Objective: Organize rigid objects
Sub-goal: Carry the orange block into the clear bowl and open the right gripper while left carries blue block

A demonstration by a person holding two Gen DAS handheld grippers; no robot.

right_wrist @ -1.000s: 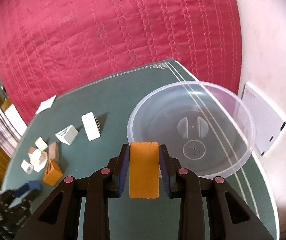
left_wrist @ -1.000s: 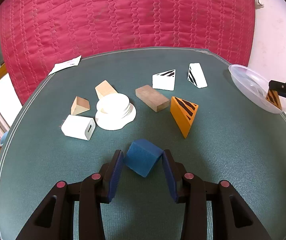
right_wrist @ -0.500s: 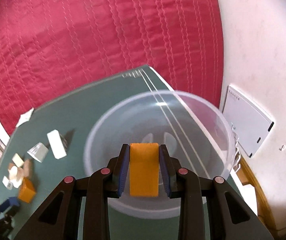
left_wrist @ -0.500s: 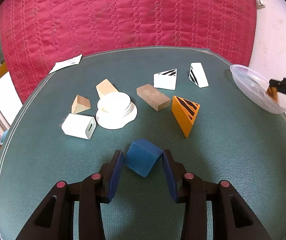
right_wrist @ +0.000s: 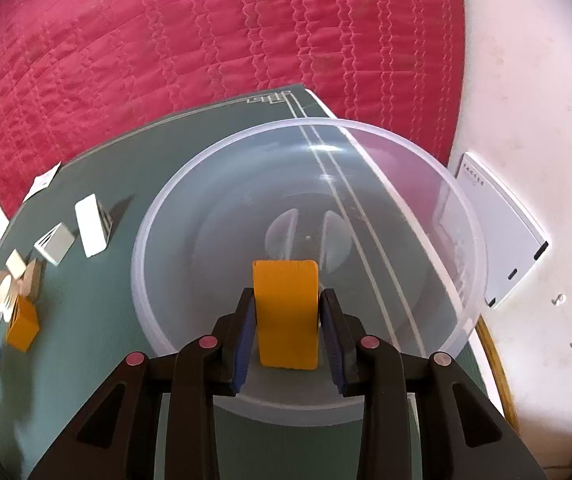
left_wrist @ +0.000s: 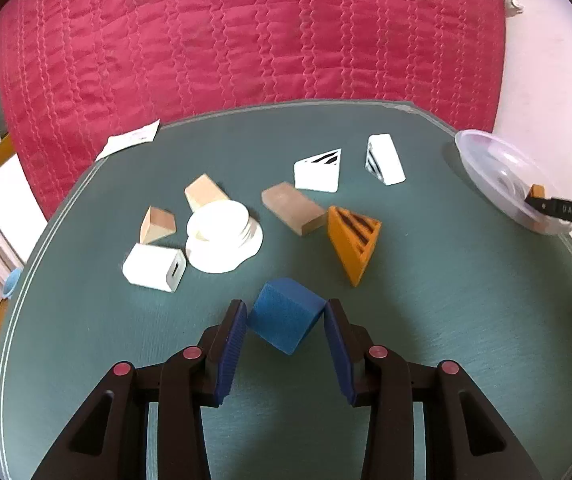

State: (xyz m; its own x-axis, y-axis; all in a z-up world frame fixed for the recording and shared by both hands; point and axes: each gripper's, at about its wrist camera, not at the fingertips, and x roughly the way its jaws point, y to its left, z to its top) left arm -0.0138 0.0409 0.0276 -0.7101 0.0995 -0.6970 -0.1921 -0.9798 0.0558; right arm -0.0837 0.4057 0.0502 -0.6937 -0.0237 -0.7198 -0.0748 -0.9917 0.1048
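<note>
My right gripper is shut on an orange block and holds it inside the clear plastic bowl at the table's right end. My left gripper holds a blue cube between its pads, just above the green table. An orange striped wedge, a brown block, two white striped wedges, a white box, a stack of white discs and two tan blocks lie ahead. The bowl also shows in the left wrist view.
A red quilted cover hangs behind the table. A paper slip lies at the far left edge. A white wall with a white panel stands right of the bowl. The table edge runs just under the bowl's right side.
My right gripper has carried the orange block forward from the bowl's near rim and down into the bowl. My left gripper still holds the blue cube in about the same place.
</note>
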